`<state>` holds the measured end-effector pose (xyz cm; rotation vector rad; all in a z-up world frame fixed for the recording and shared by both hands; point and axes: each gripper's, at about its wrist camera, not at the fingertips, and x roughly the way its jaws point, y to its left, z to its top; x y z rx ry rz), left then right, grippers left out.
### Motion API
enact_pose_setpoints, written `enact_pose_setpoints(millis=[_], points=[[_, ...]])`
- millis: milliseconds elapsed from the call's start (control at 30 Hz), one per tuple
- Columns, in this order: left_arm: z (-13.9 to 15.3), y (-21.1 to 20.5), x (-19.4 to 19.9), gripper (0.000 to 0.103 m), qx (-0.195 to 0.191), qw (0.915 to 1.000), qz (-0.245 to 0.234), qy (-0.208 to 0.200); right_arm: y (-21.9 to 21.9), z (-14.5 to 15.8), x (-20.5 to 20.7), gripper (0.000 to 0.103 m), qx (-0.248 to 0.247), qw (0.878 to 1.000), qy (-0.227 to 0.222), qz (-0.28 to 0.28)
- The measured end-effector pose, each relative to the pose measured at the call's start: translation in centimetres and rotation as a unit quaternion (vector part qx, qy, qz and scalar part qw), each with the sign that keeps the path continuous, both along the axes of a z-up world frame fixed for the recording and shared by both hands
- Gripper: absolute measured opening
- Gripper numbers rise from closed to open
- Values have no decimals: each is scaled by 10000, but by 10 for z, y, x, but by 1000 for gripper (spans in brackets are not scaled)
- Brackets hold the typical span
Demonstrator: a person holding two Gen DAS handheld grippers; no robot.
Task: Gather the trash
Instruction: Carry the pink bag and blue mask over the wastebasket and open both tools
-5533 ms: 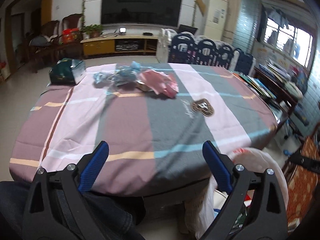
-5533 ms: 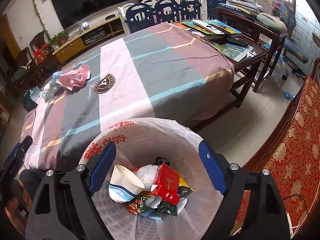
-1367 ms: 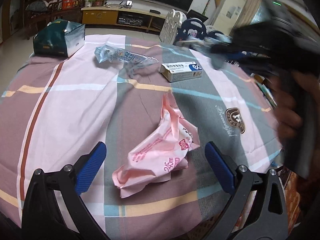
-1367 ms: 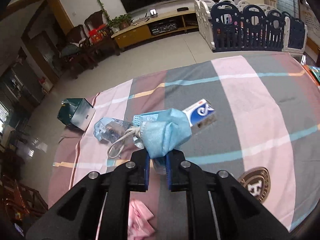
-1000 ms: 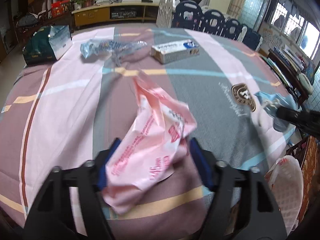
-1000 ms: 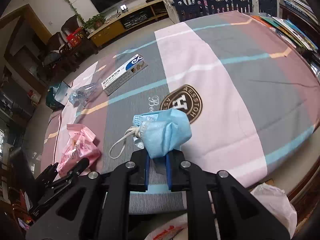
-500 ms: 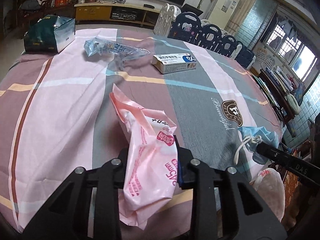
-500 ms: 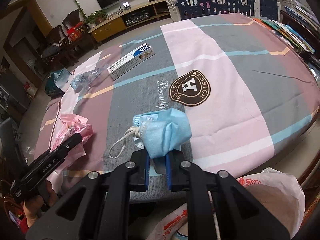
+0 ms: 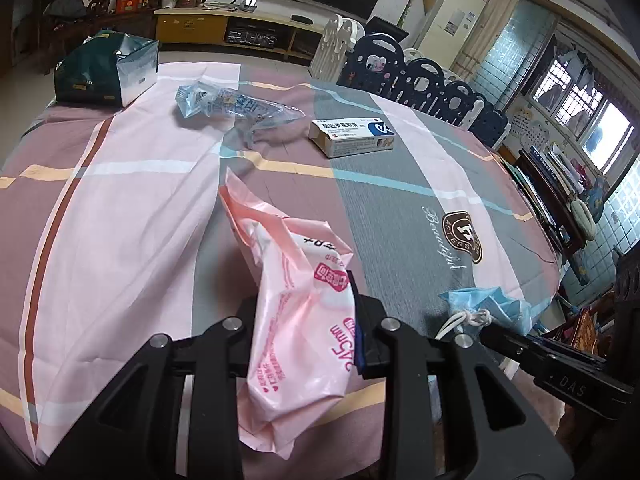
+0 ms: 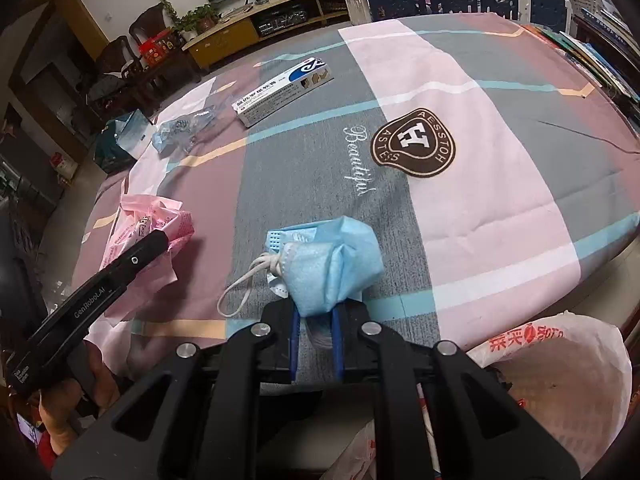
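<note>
My left gripper (image 9: 304,320) is shut on a crumpled pink plastic bag (image 9: 300,312) and holds it above the striped tablecloth (image 9: 120,184). My right gripper (image 10: 316,320) is shut on a blue face mask (image 10: 332,264) with a white ear loop, near the table's front edge. The pink bag also shows in the right wrist view (image 10: 148,232), and the mask in the left wrist view (image 9: 488,308). A crumpled clear blue wrapper (image 9: 236,108) and a white and blue medicine box (image 9: 352,138) lie further back on the table.
A dark green box (image 9: 104,68) stands at the table's far left corner. A bin lined with a white bag (image 10: 560,380) stands below the table edge at the right. A blue and white playpen fence (image 9: 420,76) and a desk with books (image 9: 560,184) lie beyond.
My left gripper closed on the pink bag and lifted it. My right gripper carried the mask back from the table's far part to the near edge, close to the bin.
</note>
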<state>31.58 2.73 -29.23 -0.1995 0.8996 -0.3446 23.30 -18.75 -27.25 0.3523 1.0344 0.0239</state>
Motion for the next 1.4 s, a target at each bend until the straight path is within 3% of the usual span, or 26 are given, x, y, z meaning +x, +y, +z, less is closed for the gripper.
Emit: enact_pose_setpoints(millis=[1233, 1400], points=[[4, 12, -1, 29, -234, 9995, 187, -88, 0, -8, -6, 14, 27, 9999, 60, -126], [5, 18, -2, 29, -407, 9988, 251, -131, -2, -4, -6, 14, 50, 9998, -7, -166]])
